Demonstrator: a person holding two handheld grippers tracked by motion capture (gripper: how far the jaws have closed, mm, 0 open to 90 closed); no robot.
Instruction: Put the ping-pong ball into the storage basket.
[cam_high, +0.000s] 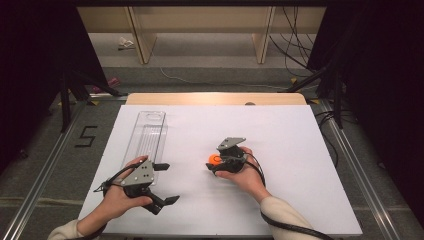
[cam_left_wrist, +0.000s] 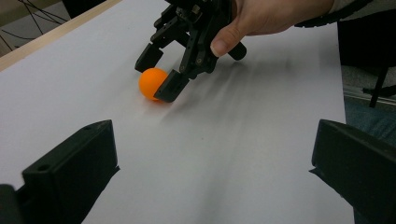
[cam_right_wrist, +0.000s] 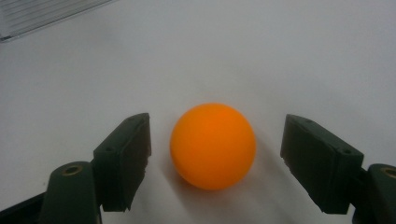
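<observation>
With jaws of the right gripper (cam_right_wrist: 215, 158) spread either side of the orange ball (cam_right_wrist: 213, 145), not yet gripped. Still to clamp and lift. Left gripper (cam_high: 167, 182) wide apart, empty.

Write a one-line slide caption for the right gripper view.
An orange ball sits on the white table between the right tool's open jaws, not yet gripped.

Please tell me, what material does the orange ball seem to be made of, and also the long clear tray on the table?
Orange ball: probably thin plastic, like a table-tennis ball. Its surface looks smooth and matte, evenly coloured, with only a soft highlight.

Long clear tray: probably transparent hard plastic, perhaps acrylic. The white table shows through it, its edges catch the light, and fine lines run along its length.
</observation>
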